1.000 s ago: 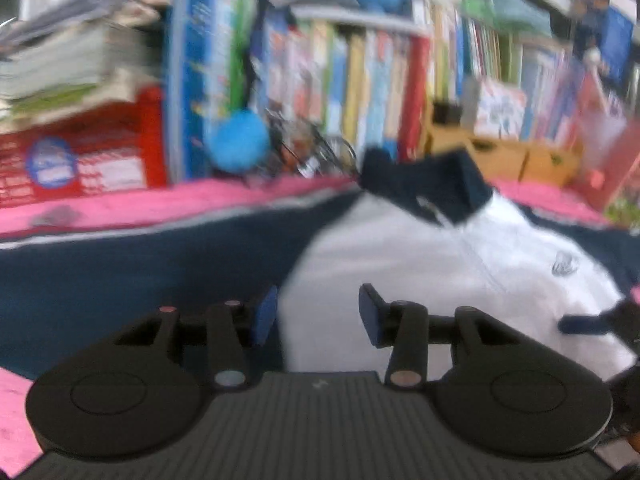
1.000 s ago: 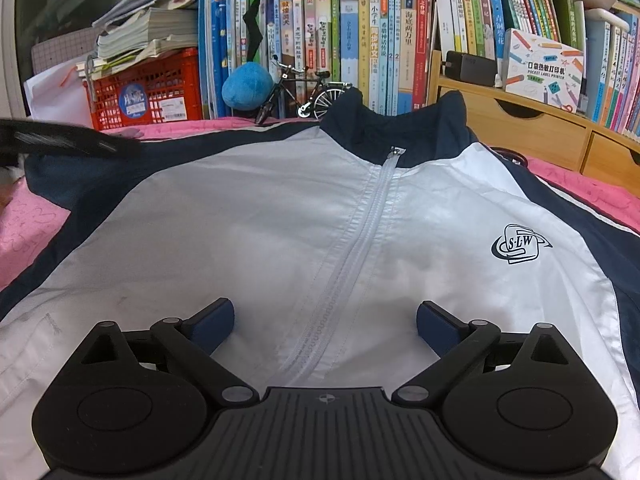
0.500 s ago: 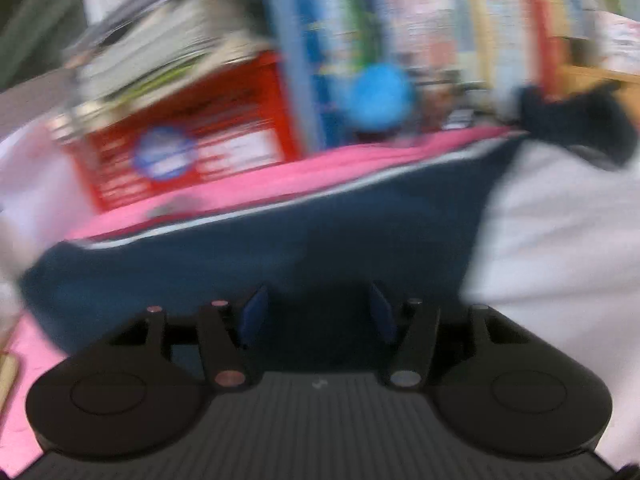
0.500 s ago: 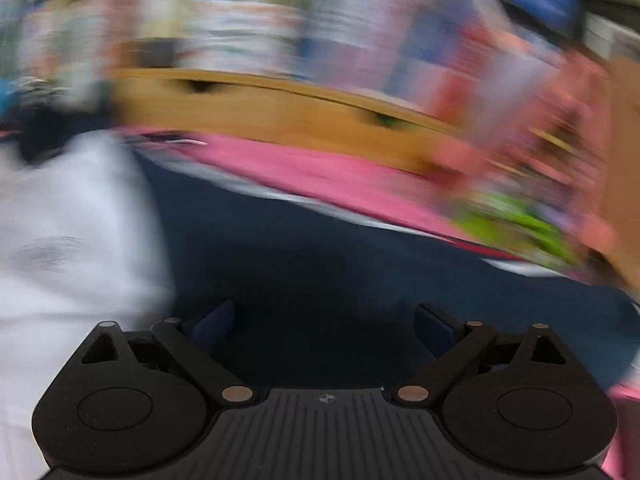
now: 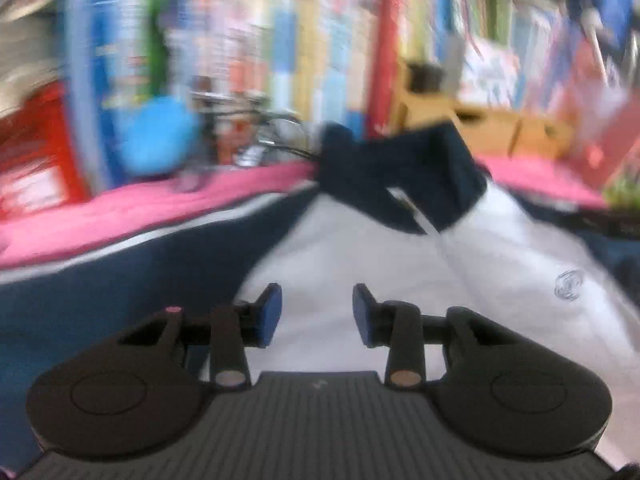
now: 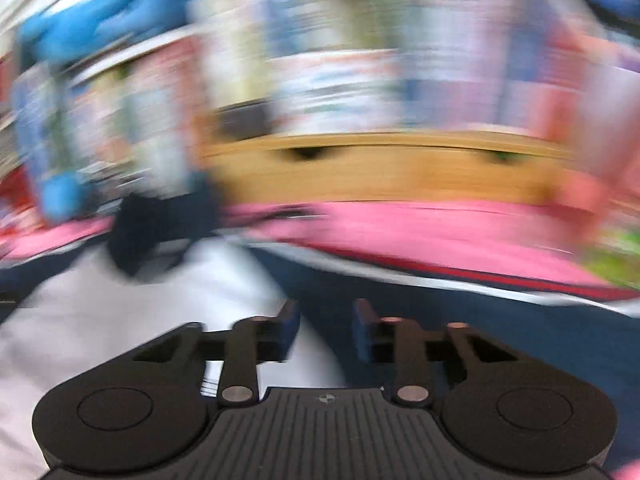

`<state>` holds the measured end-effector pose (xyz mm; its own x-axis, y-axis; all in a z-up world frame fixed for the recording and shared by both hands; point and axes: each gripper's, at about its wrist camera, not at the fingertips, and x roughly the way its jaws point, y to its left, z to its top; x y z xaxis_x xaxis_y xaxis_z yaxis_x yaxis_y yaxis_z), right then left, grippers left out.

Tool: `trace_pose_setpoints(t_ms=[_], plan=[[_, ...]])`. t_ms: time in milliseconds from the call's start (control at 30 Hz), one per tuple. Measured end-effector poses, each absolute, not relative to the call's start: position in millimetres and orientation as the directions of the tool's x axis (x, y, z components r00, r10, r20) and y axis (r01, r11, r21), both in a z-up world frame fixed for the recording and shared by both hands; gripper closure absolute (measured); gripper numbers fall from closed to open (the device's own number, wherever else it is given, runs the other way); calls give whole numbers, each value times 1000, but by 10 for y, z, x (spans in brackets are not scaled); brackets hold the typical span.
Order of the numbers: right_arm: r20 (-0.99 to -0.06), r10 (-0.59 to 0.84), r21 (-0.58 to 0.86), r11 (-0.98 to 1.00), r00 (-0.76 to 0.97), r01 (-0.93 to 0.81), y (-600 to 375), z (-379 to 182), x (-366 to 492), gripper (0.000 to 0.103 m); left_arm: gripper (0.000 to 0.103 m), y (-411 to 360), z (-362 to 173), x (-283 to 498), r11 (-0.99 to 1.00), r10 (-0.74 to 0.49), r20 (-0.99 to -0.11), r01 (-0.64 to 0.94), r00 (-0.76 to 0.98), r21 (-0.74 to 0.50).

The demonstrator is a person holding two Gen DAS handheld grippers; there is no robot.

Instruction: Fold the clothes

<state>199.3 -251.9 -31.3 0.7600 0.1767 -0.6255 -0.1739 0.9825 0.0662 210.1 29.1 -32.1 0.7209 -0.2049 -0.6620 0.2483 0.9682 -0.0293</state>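
Left tool (image 5: 316, 316) part-open over jacket (image 5: 400, 272), right tool (image 6: 326, 330) part-open, both empty

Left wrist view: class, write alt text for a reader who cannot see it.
An open claw hovers over a white and navy zip jacket spread flat on a pink cloth. Blurred bookshelves stand behind.

no text is legible; the jacket (image 5: 400, 272) bears a blurred round chest logo (image 5: 569, 281).
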Motion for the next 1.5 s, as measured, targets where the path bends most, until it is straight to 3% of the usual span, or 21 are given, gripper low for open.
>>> trace_pose_setpoints(t_ms=[100, 200, 267, 533, 667, 767, 800, 833, 900, 967, 1033, 1100, 1167, 1300, 1333, 1367, 1400, 1500], plan=[[-645, 234, 47, 962, 727, -269, -1972, -465, 2330, 79, 77, 252, -487, 2416, 986, -130, -663, 169, 737, -5], [-651, 180, -33, 964, 737, -265, -1680, -668, 2554, 82, 77, 283, -626, 2599, 985, -16, -613, 116, 790, 124], [-618, 137, -114, 958, 774, -261, -1640, -715, 2632, 82, 77, 403, -670, 2689, 990, 0, -615, 88, 788, 112], [-608, 68, -158, 966, 791, -205, -1697, -778, 3053, 85, 76, 538, -665, 2859, 990, 37, -617, 54, 786, 128], [-611, 122, -88, 971, 782, -221, -1855, -778, 3129, 86, 64, 497, -625, 2961, 979, 108, -599, 21, 793, 204], [-611, 163, 8, 980, 775, -201, -1919, -717, 3003, 84, 70, 493, -568, 2780, 973, 151, -574, -17, 805, 232], [-603, 186, 36, 978, 775, -207, -1927, -674, 2897, 77, 70, 489, -528, 2684, 979, 127, -575, -10, 808, 202], [-593, 212, 62, 974, 777, -219, -1940, -630, 2788, 63, 70, 456, -471, 2551, 988, 79, -577, 16, 813, 157], [-595, 329, 150, 942, 733, -300, -1969, -570, 2540, 49, 70, 372, -410, 2289, 995, -47, -605, 93, 795, 44], [-600, 454, 275, 890, 659, -363, -2035, -552, 2303, 48, 70, 288, -356, 2030, 983, -175, -622, 167, 763, -72], [-617, 454, 278, 890, 643, -362, -2226, -587, 2123, 47, 69, 202, -395, 1890, 970, -237, -655, 207, 717, -124], [-635, 442, 269, 895, 634, -356, -2429, -626, 1948, 48, 68, 138, -466, 1774, 976, -187, -645, 215, 741, -36], [-624, 410, 263, 912, 665, -315, -2838, -635, 1791, 49, 67, 140, -486, 1722, 979, -144, -633, 201, 761, 20], [-634, 213, 162, 977, 743, -141, -3717, -635, 1573, 51, 66, 229, -475, 1760, 986, -123, -628, 167, 768, 12], [-631, 137, 108, 990, 764, -89, -3919, -650, 1516, 56, 66, 225, -477, 1765, 986, -113, -627, 164, 770, 23], [-617, 122, 98, 992, 778, -78, -4169, -663, 1450, 69, 65, 214, -486, 1784, 986, -106, -627, 162, 772, 32], [-613, 88, 94, 995, 785, -39, -4362, -670, 1415, 74, 65, 202, -496, 1806, 986, -100, -626, 160, 773, 41], [-628, -151, -24, 984, 764, 174, -4710, -677, 1433, 74, 64, 225, -501, 1808, 987, -102, -626, 157, 773, 33]])
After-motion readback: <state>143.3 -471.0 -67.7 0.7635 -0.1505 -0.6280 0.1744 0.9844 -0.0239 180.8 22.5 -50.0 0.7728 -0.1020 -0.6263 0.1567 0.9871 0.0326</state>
